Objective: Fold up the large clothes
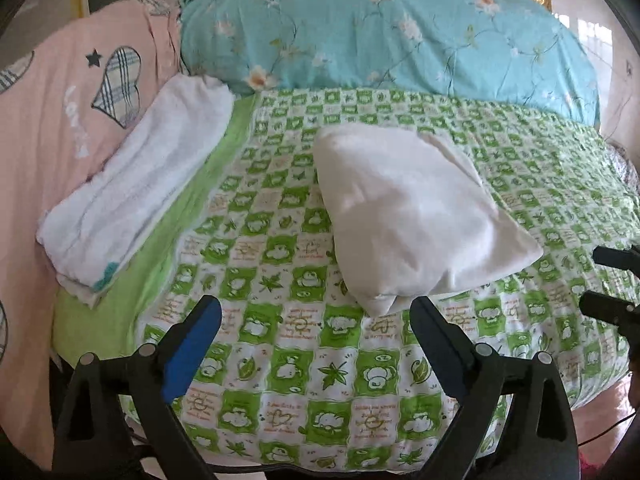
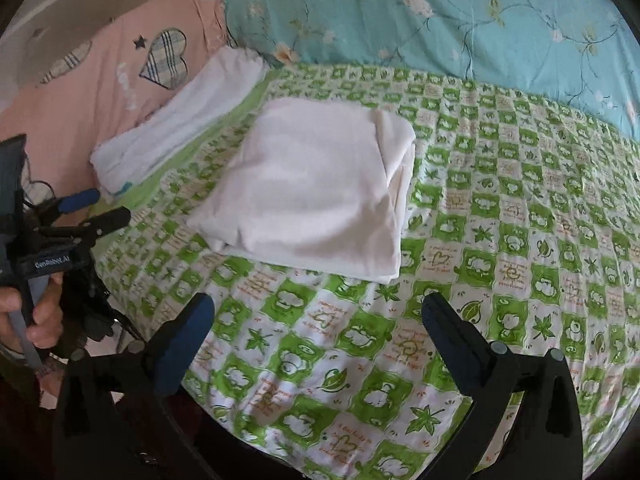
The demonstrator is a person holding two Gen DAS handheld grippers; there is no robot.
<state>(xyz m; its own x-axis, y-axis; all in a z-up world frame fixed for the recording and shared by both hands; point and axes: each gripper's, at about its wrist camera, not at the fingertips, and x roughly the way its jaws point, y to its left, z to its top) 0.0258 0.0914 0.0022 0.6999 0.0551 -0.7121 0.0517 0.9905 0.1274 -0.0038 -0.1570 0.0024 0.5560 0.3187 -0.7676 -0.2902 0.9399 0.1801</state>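
Observation:
A white garment (image 1: 416, 220) lies folded into a thick rectangle on the green checked bedspread (image 1: 304, 360); it also shows in the right wrist view (image 2: 316, 188). My left gripper (image 1: 316, 312) is open and empty, just in front of the garment's near corner, apart from it. My right gripper (image 2: 318, 308) is open and empty, hovering over the bedspread (image 2: 500, 280) a little short of the garment's near edge. The right gripper's fingertips (image 1: 608, 280) show at the right edge of the left wrist view. The left gripper (image 2: 98, 206) shows at the left of the right wrist view.
A folded white towel (image 1: 136, 200) lies along the bedspread's left edge, also in the right wrist view (image 2: 180, 124). A pink quilt (image 1: 52, 120) lies left of it. A blue floral duvet (image 1: 380, 28) is bunched across the back. The bed's front edge is just below the grippers.

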